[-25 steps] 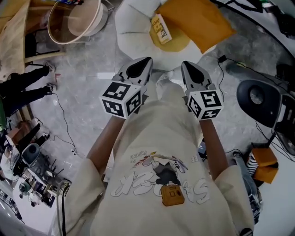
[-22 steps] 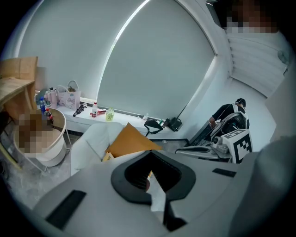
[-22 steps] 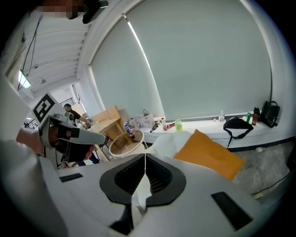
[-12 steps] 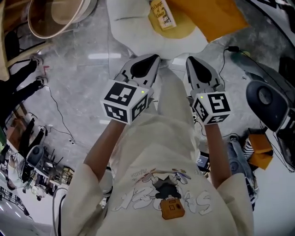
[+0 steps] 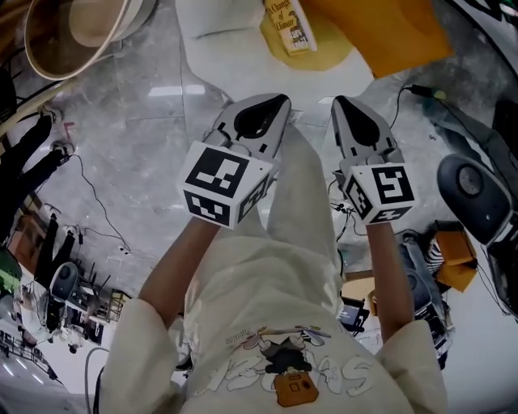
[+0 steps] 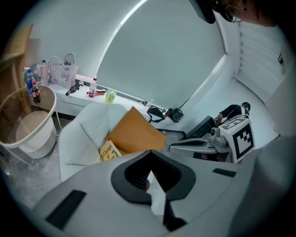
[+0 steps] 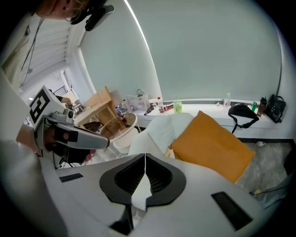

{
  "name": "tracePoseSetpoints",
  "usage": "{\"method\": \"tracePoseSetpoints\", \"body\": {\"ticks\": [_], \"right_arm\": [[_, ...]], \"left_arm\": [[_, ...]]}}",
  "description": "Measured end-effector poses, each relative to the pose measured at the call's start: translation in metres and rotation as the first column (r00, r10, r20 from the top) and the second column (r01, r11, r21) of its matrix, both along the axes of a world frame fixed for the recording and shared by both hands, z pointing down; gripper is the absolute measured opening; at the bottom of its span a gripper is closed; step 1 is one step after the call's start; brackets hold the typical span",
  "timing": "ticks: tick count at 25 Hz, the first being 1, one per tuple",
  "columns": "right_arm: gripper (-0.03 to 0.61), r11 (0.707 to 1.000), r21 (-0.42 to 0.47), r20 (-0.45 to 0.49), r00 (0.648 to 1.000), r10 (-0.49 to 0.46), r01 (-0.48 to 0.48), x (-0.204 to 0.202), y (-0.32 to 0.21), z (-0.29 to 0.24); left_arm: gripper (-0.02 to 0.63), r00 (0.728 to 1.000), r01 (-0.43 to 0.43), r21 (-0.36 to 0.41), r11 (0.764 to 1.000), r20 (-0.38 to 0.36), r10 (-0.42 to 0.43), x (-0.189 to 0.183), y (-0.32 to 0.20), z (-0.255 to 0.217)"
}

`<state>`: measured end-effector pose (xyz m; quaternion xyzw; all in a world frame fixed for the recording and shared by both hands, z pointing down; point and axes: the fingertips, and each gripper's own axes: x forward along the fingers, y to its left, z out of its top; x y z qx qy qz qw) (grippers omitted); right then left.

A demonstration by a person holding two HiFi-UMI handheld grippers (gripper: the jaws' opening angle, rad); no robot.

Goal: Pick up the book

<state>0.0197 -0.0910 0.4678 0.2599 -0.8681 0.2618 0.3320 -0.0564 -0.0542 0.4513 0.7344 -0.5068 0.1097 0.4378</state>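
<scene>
head view: the left gripper (image 5: 275, 109) and right gripper (image 5: 346, 113) sit side by side at frame centre, both pointing toward the top edge, over the person's cream shirt (image 5: 283, 307). the yellow softcover book (image 5: 290, 24) lies at top centre on a white armchair (image 5: 214, 20), touching an orange square cushion (image 5: 388, 28) to its right. both grippers are well apart from the book.

left gripper view: the jaws are together, with nothing gripped. the book shows at centre left, just below the cushion's lower corner, above the jaw tips.

right gripper view: the jaws are closed tip to tip and empty. a sliver of the book shows at centre, between armchair and cushion.
</scene>
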Motion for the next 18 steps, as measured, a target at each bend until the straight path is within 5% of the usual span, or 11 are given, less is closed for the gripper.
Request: {"method": "tracePoseSetpoints", "body": {"ticks": [18], "right_arm": [[0.025,0.998,-0.054,-0.052,0.998,-0.019,0.016,-0.041,-0.04,0.121]], "left_arm": [[0.006,0.998,0.049,-0.085,0.995,-0.032,-0.051,-0.029,-0.026,0.116]]}}
